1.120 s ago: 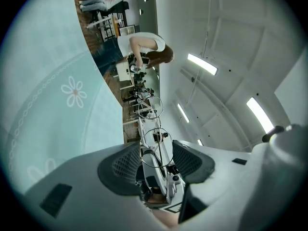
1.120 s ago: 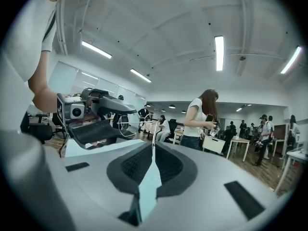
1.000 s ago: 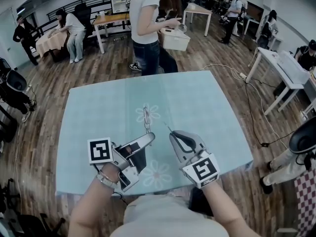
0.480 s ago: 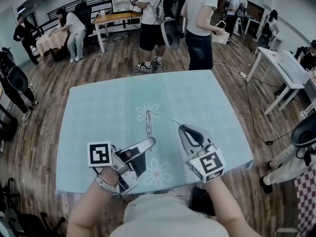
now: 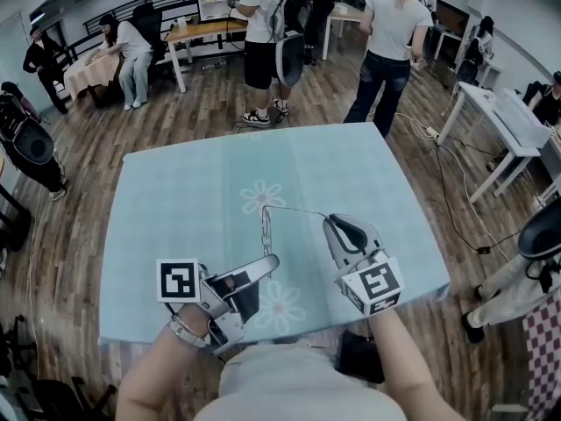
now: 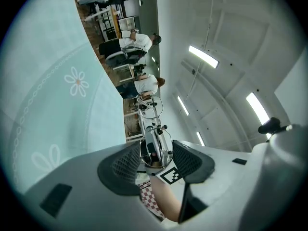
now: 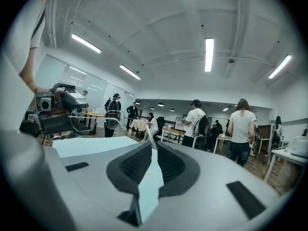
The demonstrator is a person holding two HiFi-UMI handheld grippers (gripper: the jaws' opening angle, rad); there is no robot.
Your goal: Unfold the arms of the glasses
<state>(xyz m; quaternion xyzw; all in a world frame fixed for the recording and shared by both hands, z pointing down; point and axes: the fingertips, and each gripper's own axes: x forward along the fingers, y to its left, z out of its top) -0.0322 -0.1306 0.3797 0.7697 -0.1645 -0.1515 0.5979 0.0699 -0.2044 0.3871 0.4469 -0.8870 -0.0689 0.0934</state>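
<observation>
Thin-rimmed glasses hang just above the light blue tablecloth, near its flower print. My left gripper is shut on the frame's near end, and in the left gripper view the rims sit clamped between the pads. One arm of the glasses stretches out to the right from the frame's far end. My right gripper is shut on that arm's tip. In the right gripper view the thin arm runs out of the nearly closed jaws toward the lenses.
The table's near edge runs close below both grippers. Two people stand on the wooden floor beyond the far edge. A white desk and a floor cable lie to the right.
My right gripper has moved right with the arm's tip, swinging the arm out from the frame. The left gripper has barely shifted. People behind the table have walked on.
</observation>
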